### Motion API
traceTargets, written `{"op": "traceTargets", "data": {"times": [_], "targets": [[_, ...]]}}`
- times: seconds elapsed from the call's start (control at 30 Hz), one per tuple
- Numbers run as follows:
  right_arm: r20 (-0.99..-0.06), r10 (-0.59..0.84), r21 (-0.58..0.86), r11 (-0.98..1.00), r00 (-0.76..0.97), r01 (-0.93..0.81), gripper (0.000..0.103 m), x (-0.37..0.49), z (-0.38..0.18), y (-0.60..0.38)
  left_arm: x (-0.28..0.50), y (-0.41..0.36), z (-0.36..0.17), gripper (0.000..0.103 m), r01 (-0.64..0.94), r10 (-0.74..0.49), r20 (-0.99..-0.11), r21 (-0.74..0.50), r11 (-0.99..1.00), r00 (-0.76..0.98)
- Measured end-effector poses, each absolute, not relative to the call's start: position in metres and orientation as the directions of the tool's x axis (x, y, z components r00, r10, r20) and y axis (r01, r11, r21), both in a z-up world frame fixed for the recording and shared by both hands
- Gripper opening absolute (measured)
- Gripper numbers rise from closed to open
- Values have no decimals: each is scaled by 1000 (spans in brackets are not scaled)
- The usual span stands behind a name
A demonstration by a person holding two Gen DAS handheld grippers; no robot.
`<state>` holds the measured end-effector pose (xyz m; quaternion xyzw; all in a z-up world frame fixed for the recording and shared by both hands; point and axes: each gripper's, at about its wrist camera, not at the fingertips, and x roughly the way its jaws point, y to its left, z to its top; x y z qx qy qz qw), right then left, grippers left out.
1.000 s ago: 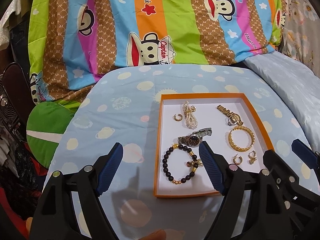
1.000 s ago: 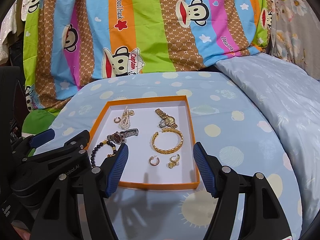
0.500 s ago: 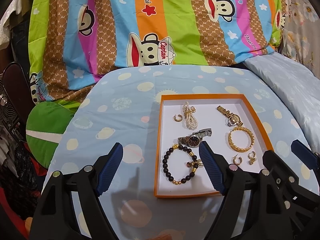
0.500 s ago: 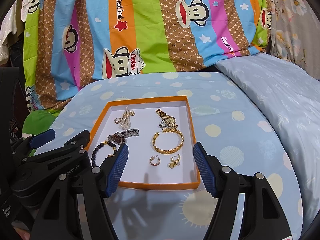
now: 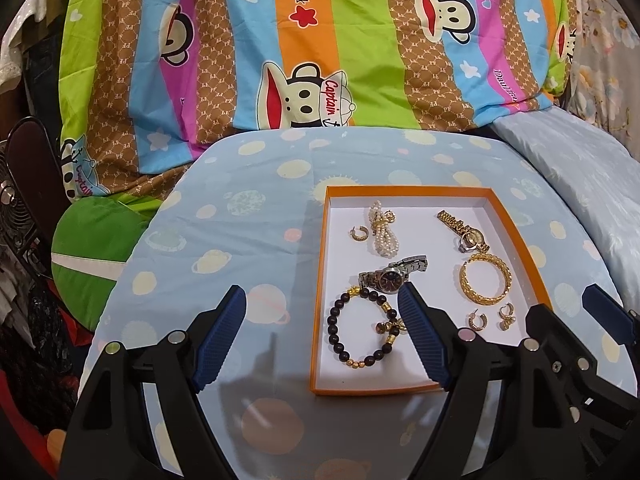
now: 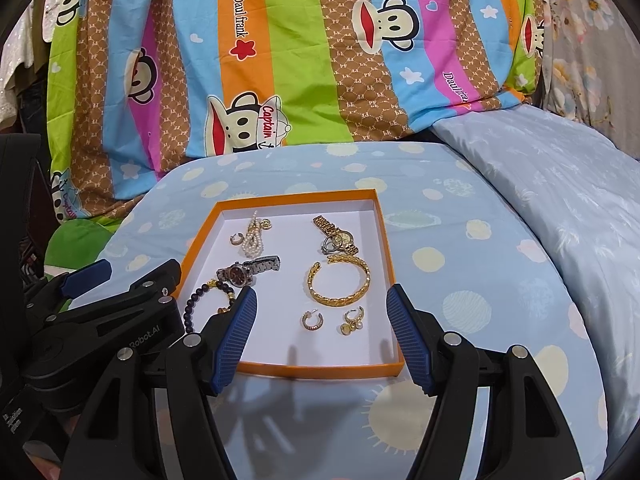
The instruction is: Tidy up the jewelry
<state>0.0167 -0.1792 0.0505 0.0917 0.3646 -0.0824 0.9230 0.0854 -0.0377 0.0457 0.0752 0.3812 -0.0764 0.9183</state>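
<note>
An orange-rimmed white tray (image 5: 318, 300) (image 6: 384, 256) lies on the blue tabletop. It holds a dark bead bracelet (image 5: 352, 330) (image 6: 196, 300), a silver watch (image 5: 394, 274) (image 6: 246, 270), a gold watch (image 5: 464, 230) (image 6: 336, 234), a gold bangle (image 5: 486, 278) (image 6: 340, 284), a pearl piece (image 5: 382, 232) (image 6: 254, 236) and small gold earrings (image 5: 478, 320) (image 6: 312, 320). My left gripper (image 5: 322, 336) is open and empty, above the tray's near left edge. My right gripper (image 6: 320, 336) is open and empty over the tray's near edge, with the earrings between its fingers.
The round table has a blue planet-print cloth (image 5: 240, 240) (image 6: 460, 264). A striped monkey-print blanket (image 5: 320, 60) (image 6: 300, 60) hangs behind it. A pale blue bedsheet (image 6: 560, 184) lies to the right. A green cushion (image 5: 92, 240) sits at the left.
Both views have drifted very slightly; the grippers stay open and the jewelry has not moved.
</note>
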Motion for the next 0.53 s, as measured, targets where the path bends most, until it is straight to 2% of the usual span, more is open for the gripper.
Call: {"op": "traceTargets", "data": {"times": [0.37, 0.53], "targets": [[-686, -95, 99, 970, 722, 222, 67, 17, 50, -179, 86, -38, 45, 76, 192, -78, -712, 81, 978, 698], [-671, -134, 83, 964, 729, 254, 81, 16, 52, -181, 85, -36, 47, 76, 189, -85, -707, 71, 979, 702]]}}
